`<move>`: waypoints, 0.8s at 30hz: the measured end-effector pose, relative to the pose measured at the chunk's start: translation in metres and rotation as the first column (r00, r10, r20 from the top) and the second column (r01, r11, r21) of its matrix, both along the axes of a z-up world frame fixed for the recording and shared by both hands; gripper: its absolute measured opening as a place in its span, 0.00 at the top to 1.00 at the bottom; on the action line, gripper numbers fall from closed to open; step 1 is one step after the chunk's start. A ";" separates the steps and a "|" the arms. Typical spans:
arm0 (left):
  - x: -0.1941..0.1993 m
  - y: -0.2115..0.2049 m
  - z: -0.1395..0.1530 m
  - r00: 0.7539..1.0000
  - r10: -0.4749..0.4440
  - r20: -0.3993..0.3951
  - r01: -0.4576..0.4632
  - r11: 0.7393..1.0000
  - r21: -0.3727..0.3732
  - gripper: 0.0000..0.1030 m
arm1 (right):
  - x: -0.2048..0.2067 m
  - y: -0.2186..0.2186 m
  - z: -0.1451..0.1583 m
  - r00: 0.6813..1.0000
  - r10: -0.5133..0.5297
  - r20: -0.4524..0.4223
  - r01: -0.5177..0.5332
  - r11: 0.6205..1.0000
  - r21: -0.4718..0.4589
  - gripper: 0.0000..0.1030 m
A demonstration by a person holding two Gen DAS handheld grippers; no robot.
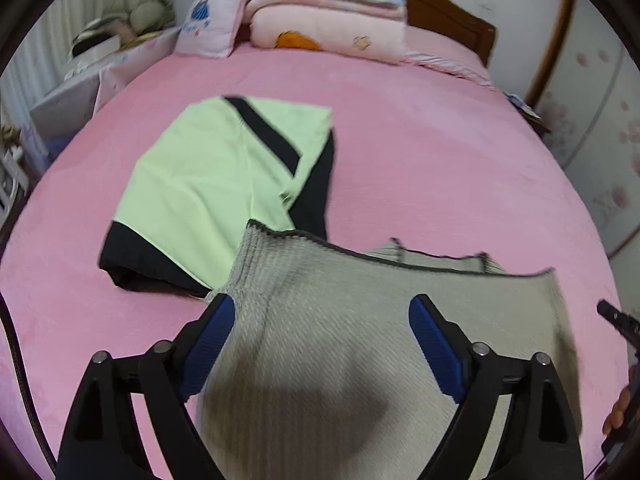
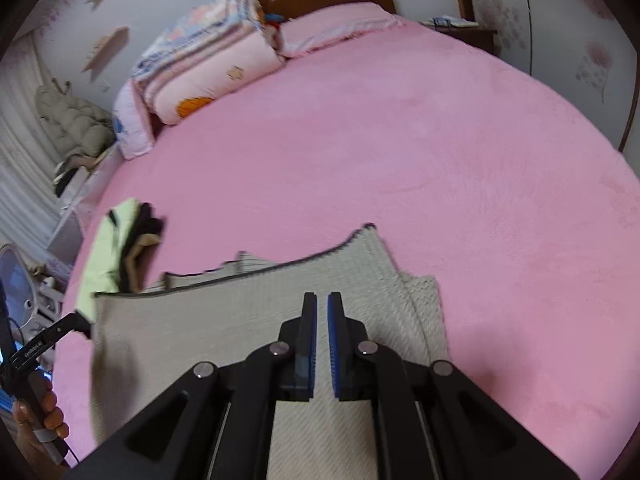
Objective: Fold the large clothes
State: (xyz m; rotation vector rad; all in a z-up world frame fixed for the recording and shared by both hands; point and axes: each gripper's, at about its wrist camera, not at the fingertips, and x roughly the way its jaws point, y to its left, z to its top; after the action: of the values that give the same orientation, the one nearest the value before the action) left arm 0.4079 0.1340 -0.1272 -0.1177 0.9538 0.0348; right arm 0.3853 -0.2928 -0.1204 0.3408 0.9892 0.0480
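A grey ribbed knit garment (image 1: 340,340) with a dark trim along its far edge lies spread on the pink bed (image 1: 440,160). My left gripper (image 1: 322,302) hovers over its left part with the jaws wide apart, and the blue pads (image 1: 212,332) touch no cloth. In the right wrist view the same garment (image 2: 200,340) lies under my right gripper (image 2: 322,300). Its jaws stand nearly together with nothing between them. A folded light green and black garment (image 1: 208,184) lies just beyond the grey one on the left.
Stacked pink quilts (image 1: 328,12) and a pillow (image 1: 208,20) sit at the head of the bed by the wooden headboard (image 1: 448,16). A white desk (image 1: 68,96) stands left of the bed. A hand (image 2: 36,412) holds the other gripper at the left edge.
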 end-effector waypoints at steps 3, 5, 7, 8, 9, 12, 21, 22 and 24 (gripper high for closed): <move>-0.025 -0.017 0.030 0.998 -0.058 0.008 0.058 0.998 0.033 0.14 | -0.022 0.010 0.036 0.999 0.027 0.044 -0.026 1.000 -0.004 0.83; -0.043 -0.025 0.050 0.996 -0.090 0.017 0.090 0.995 0.041 0.14 | -0.036 0.017 0.056 0.996 0.039 0.079 -0.039 0.999 0.003 0.75; -0.060 -0.029 0.068 0.994 -0.102 0.032 0.101 0.994 0.028 0.14 | -0.048 0.027 0.074 0.993 0.048 0.110 -0.049 0.999 0.010 0.69; -0.071 -0.030 0.077 0.993 -0.109 0.041 0.108 0.994 0.015 0.14 | -0.057 0.030 0.083 0.990 0.054 0.128 -0.056 0.998 0.013 0.68; -0.081 -0.031 0.086 0.993 -0.112 0.049 0.112 0.994 0.002 0.14 | -0.063 0.034 0.089 0.988 0.061 0.141 -0.063 0.998 0.011 0.68; -0.109 -0.028 0.103 0.991 -0.103 0.087 0.106 0.994 -0.030 0.14 | -0.086 0.047 0.105 0.979 0.093 0.179 -0.092 0.996 -0.015 0.68; -0.182 -0.011 0.089 0.990 -0.057 0.130 0.056 0.998 0.015 0.14 | -0.145 0.100 0.097 0.960 0.179 0.214 -0.157 0.981 -0.115 0.68; -0.190 -0.012 0.082 0.990 -0.055 0.127 0.053 0.998 0.018 0.14 | -0.151 0.105 0.090 0.961 0.179 0.213 -0.157 0.981 -0.115 0.68; -0.203 -0.010 0.067 0.992 -0.036 0.124 0.038 0.999 -0.015 0.14 | -0.161 0.111 0.080 0.961 0.172 0.218 -0.148 0.981 -0.124 0.68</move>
State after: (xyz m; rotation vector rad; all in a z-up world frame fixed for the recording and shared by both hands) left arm 0.2052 0.1238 -0.0602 -0.1165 0.8322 -0.0145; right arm 0.2247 -0.1821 -0.0406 0.1521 0.7857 0.1775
